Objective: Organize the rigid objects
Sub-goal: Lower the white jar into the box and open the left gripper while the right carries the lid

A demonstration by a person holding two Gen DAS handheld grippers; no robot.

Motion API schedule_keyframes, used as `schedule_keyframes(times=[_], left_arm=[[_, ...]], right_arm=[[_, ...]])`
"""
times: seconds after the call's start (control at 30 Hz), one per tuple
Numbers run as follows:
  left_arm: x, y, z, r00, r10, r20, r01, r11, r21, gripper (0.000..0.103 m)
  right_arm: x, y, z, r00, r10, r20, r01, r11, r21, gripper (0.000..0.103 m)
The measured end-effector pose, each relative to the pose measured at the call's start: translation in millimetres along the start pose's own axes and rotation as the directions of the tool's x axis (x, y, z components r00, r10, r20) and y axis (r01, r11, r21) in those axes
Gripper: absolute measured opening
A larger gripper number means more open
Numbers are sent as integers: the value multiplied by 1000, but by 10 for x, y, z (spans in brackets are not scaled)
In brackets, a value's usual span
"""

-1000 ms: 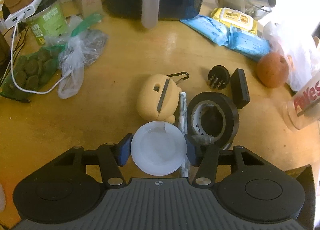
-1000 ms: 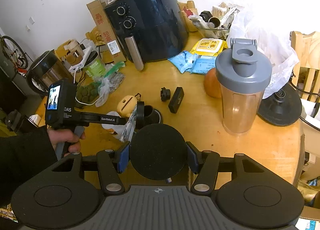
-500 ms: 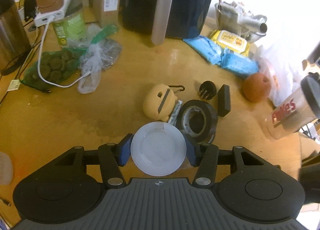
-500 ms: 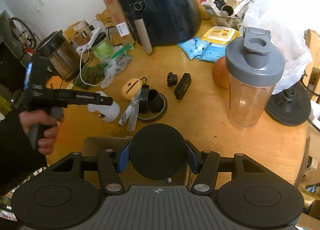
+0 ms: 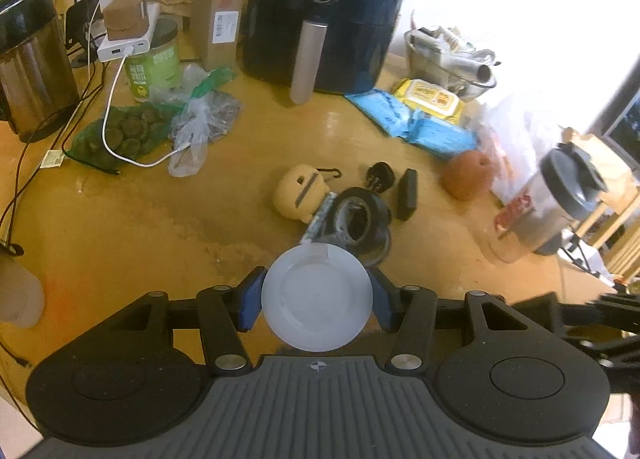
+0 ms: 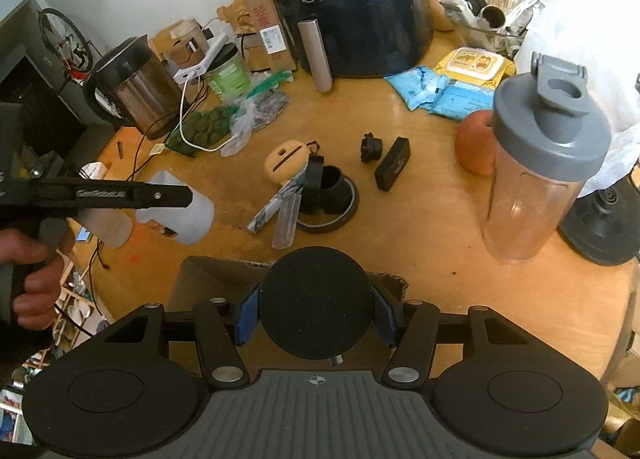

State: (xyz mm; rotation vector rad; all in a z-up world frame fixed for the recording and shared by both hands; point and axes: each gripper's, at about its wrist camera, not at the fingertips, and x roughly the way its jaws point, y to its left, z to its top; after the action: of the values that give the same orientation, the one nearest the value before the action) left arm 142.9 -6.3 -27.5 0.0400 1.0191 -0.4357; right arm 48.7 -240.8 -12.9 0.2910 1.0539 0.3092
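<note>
White plastic fills the left gripper [image 5: 316, 295]: its blue pads press on both sides of a white bottle [image 5: 316, 311], and the jaws stand about half closed around it. Compared with a second ago the table [image 5: 160, 227] now lies well below that camera and much more of it shows, so the bottle has been lifted clear of the wood and drawn back toward the near edge. From the right wrist, the hand [image 6: 36, 283] carries it in the air over the near left part of the table. I judge the pick finished and the carry under way, with only a place to set it down still needed. The right gripper [image 6: 316, 319] has hardly shifted; it is clamped at a similar half width on a black round thing [image 6: 316, 291] above an open cardboard box [image 6: 216, 275] at the near edge, which is probably where both things go. The bottle's long axis runs along the fingers, slanting steeply down toward the table's middle, so the left camera sees only one round end. Which end is the cap I cannot tell. Farther off, the roll of black tape [image 5: 360, 219] lies just beside the yellow case [image 5: 300, 195], with the air fryer [image 5: 328, 11] at the far edge.
</note>
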Motion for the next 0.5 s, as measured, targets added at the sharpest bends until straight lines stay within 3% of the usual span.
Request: schedule_keyframes(times=[0.27,0.5], left_arm=[[-134,-121,-231,999,-52,-10,52,999,-2,53],[-3,-166,-430,996,-69,-63,69,998,4,53]], right_arm=[[105,74,-72,1000,10,-30,-11,1000,-8,60],[157,114,-118,999,16,-49,-16,1000,-3,60]])
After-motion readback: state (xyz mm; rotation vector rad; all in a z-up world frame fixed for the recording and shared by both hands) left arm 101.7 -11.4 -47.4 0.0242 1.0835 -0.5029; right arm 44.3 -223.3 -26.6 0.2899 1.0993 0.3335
